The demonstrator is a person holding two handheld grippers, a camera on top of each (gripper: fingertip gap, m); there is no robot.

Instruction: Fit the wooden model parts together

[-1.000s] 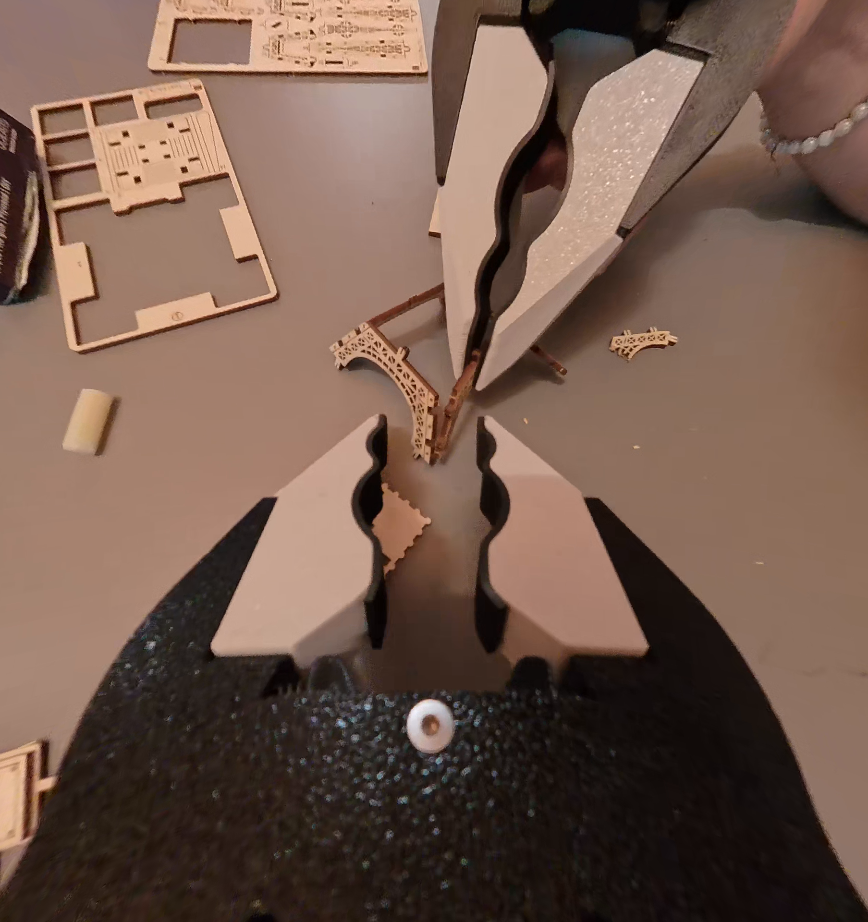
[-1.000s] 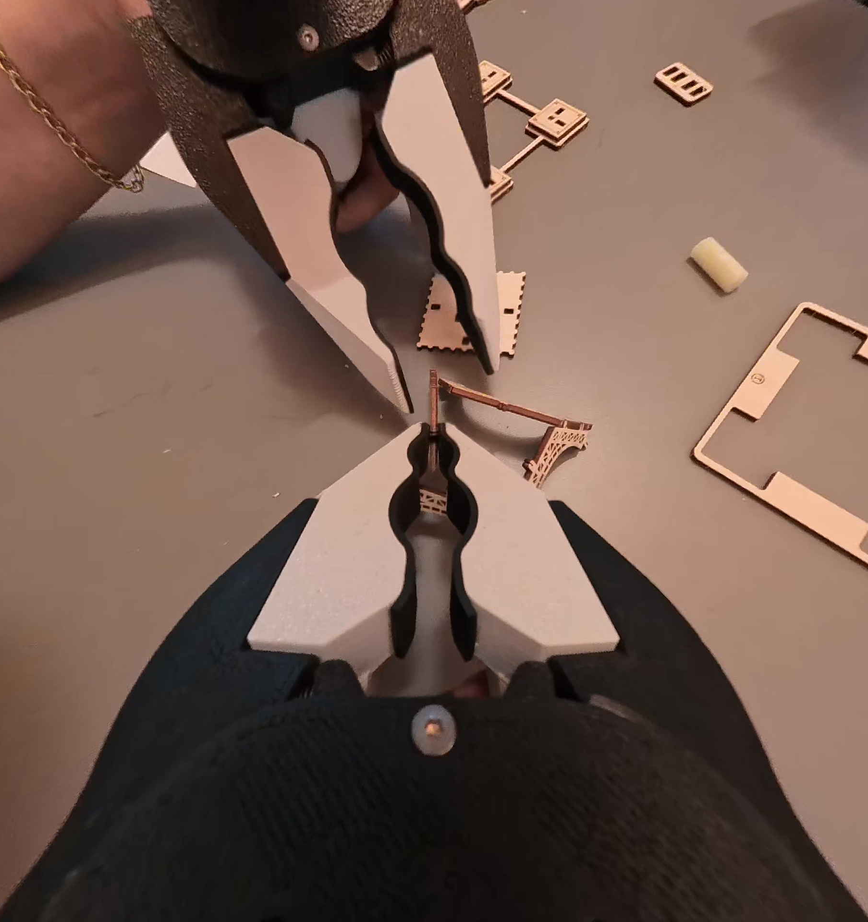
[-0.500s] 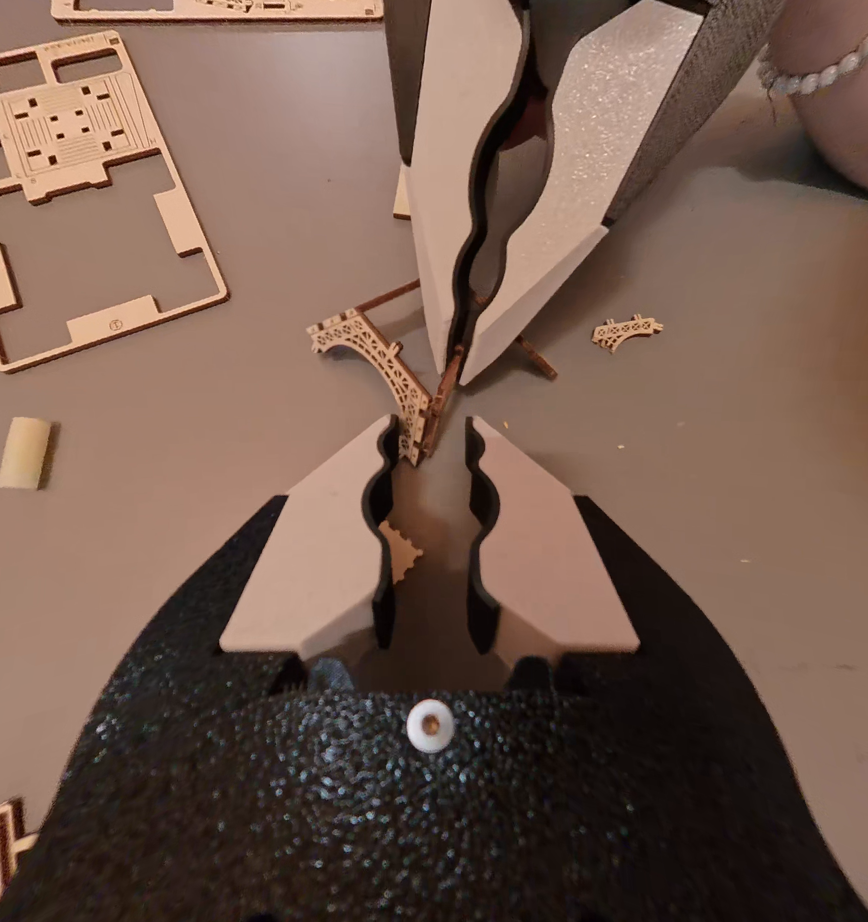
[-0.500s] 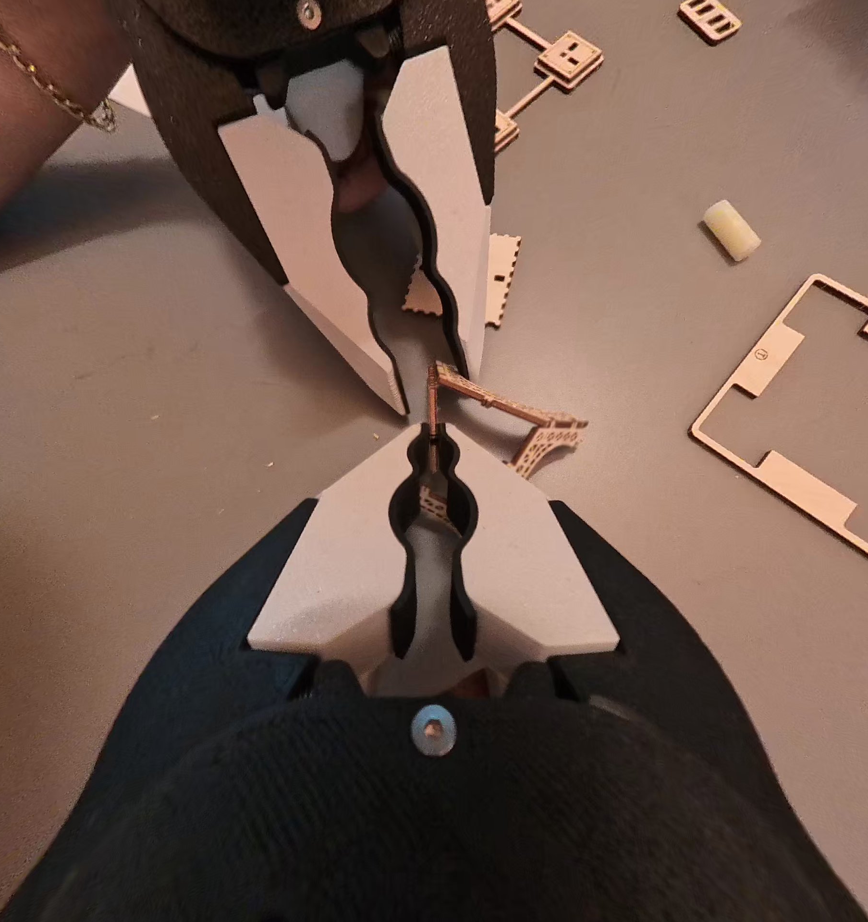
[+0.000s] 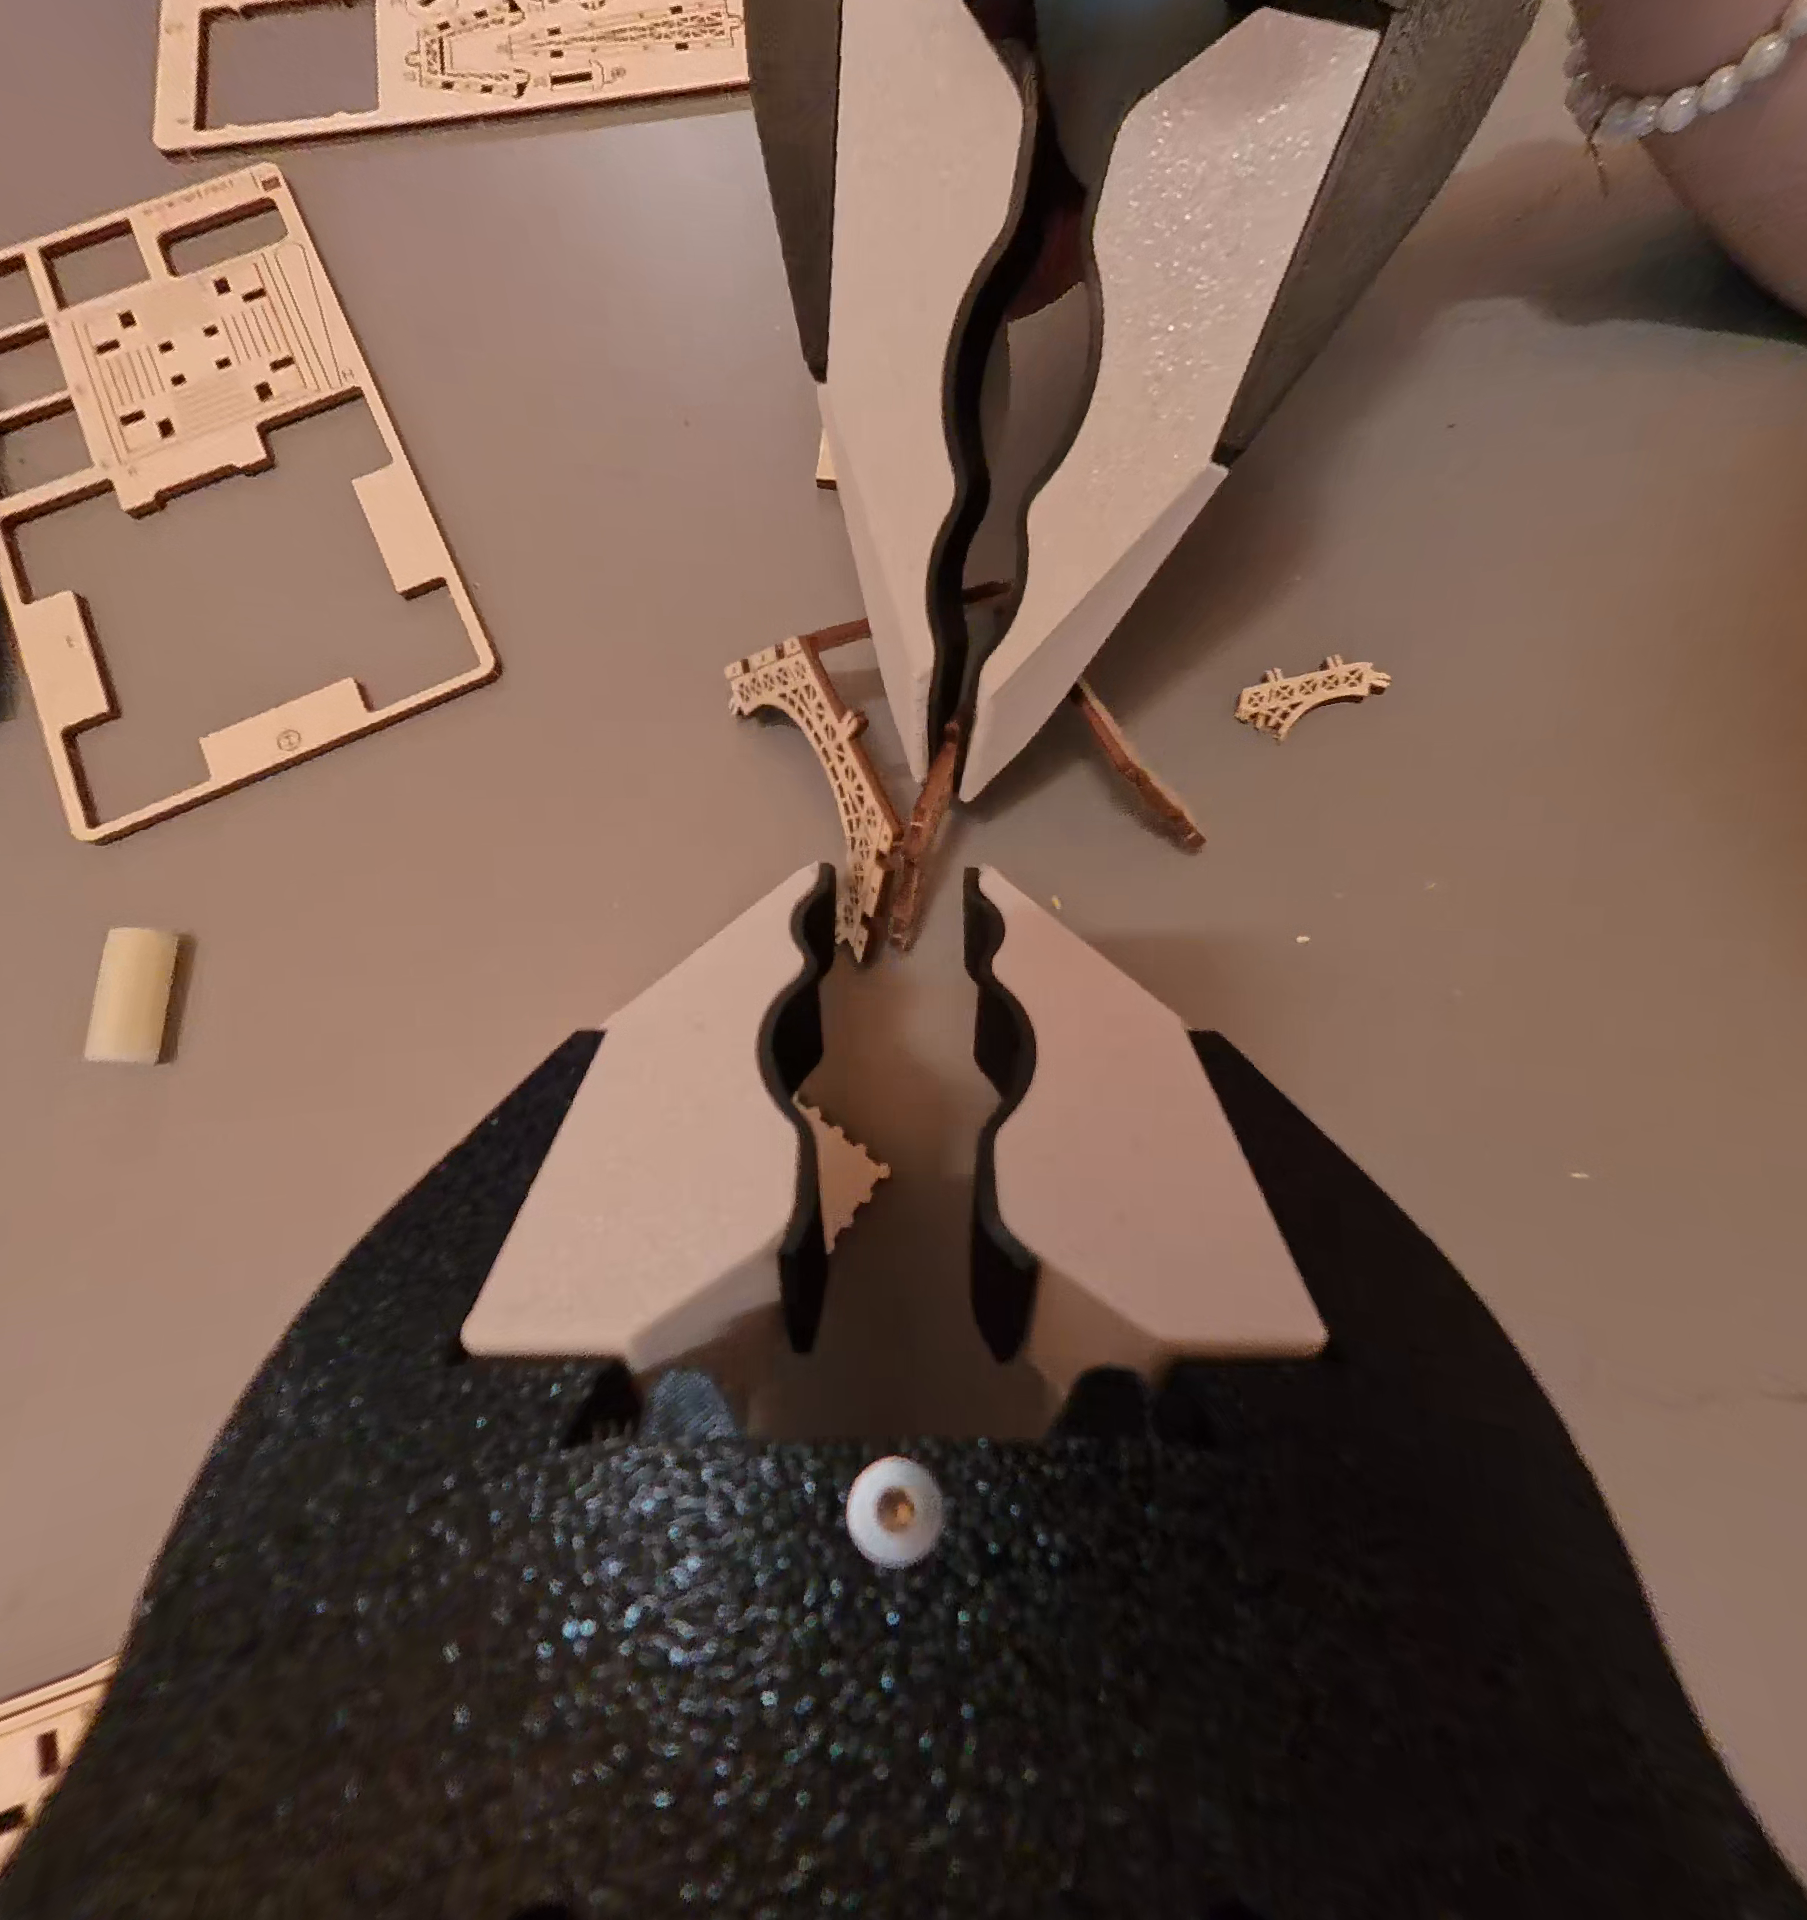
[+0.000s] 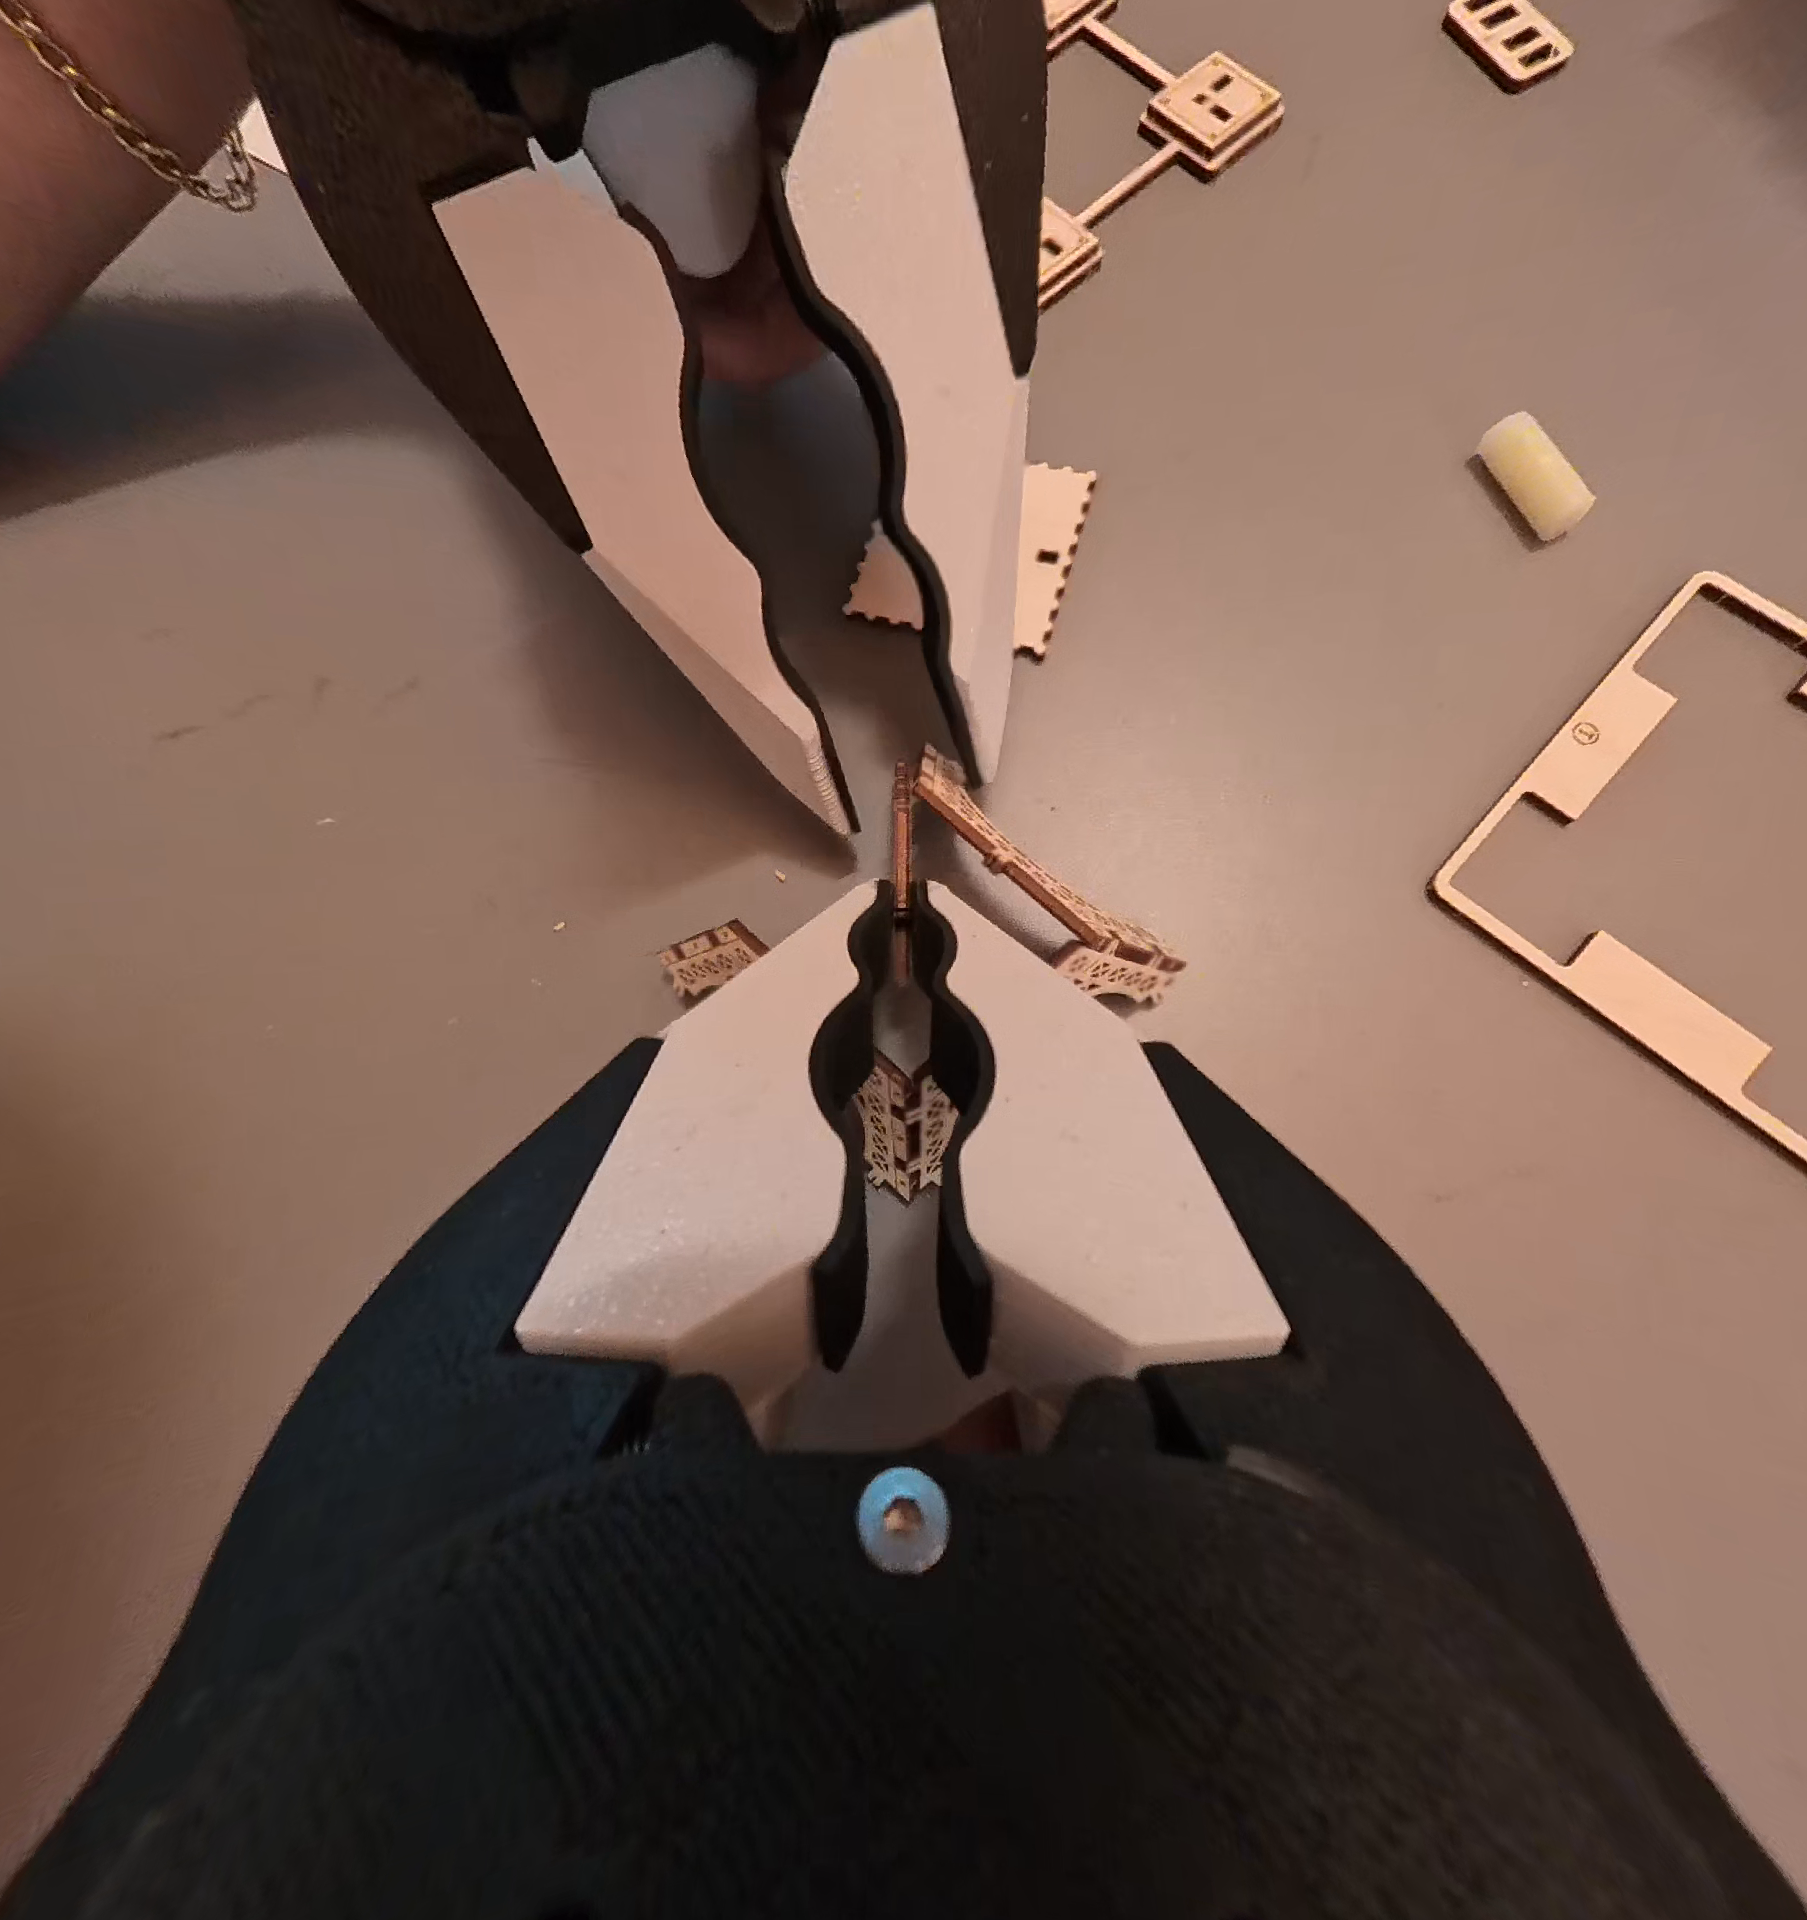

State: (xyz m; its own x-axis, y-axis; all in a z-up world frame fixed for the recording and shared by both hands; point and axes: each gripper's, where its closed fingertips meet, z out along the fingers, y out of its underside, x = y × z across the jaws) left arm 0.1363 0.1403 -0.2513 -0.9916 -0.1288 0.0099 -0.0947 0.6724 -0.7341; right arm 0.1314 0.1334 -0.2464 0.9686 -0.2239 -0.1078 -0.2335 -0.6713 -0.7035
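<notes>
While nearer, left tongs (image 5: 899, 883) apart.

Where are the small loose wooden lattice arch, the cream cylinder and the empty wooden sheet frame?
small loose wooden lattice arch (image 5: 1309, 694): left wrist view, middle of its curve.
cream cylinder (image 5: 131, 995): left wrist view, middle of its side.
empty wooden sheet frame (image 6: 1647, 1013): right wrist view, tab on its lower rail.

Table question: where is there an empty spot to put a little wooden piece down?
Bare grey table lies left of the right claw, beyond the small lattice arch. Another free patch sits between the yellowish cylinder and the cut-out wooden frame. The middle is crowded: the left claw and lattice tower pieces meet there.
</notes>
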